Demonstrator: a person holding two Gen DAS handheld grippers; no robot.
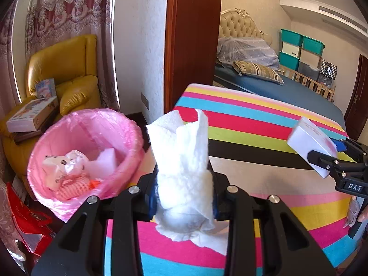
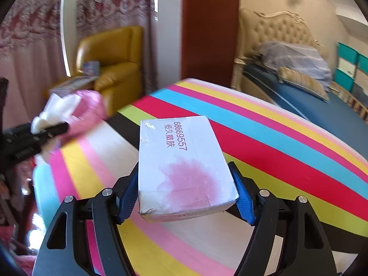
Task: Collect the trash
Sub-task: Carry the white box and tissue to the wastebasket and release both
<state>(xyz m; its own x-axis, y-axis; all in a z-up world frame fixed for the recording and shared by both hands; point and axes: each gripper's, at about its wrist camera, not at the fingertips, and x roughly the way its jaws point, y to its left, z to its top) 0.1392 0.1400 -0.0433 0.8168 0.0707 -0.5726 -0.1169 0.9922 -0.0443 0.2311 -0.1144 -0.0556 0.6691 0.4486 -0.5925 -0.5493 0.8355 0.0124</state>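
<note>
My left gripper (image 1: pixel 185 193) is shut on a crumpled white paper towel (image 1: pixel 184 161), held above the striped table (image 1: pixel 264 124). Just left of it stands a bin lined with a pink bag (image 1: pixel 76 133), with wrappers and other trash inside. My right gripper (image 2: pixel 184 195) is shut on a white cardboard box (image 2: pixel 181 165) with a pink stain and printed digits, lifted off the table. In the left wrist view that box (image 1: pixel 308 140) and the right gripper (image 1: pixel 331 158) appear at the right edge. The right wrist view shows the left gripper (image 2: pixel 46 126) with the towel (image 2: pixel 57 108) near the pink bag (image 2: pixel 89 110).
A yellow armchair (image 1: pixel 66 73) with books (image 1: pixel 32 115) on a side table stands behind the bin. A brown door frame (image 1: pixel 191 34) opens onto a bedroom with a bed (image 1: pixel 276 85) and stacked teal boxes (image 1: pixel 301 46). A red bag (image 1: pixel 27 220) lies on the floor at lower left.
</note>
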